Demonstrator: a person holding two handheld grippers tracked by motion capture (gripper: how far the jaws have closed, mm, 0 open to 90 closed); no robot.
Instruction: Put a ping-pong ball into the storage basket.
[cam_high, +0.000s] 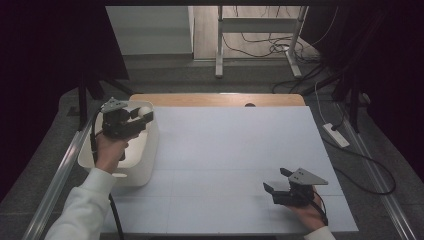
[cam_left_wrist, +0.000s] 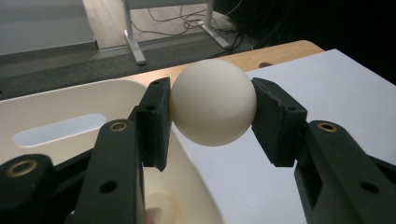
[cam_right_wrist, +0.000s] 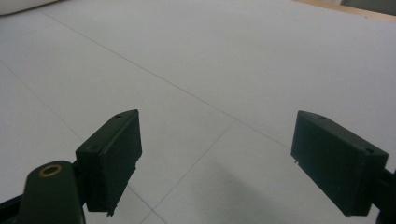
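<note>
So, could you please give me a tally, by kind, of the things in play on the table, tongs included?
Balls: 2, a cream ball clamped in the left tongs, and what looks like another lying inside the bin.
Bins: 1, a cream bin at the table's left edge.
Tongs: 2, the left and the right tongs, which are open.
Total: 5.

A wooden table (cam_high: 220, 99) carries a white sheet (cam_high: 235, 150) over nearly all its top, a strip of bare wood at the far edge. A white bin (cam_high: 145, 165) stands on its left side
</note>
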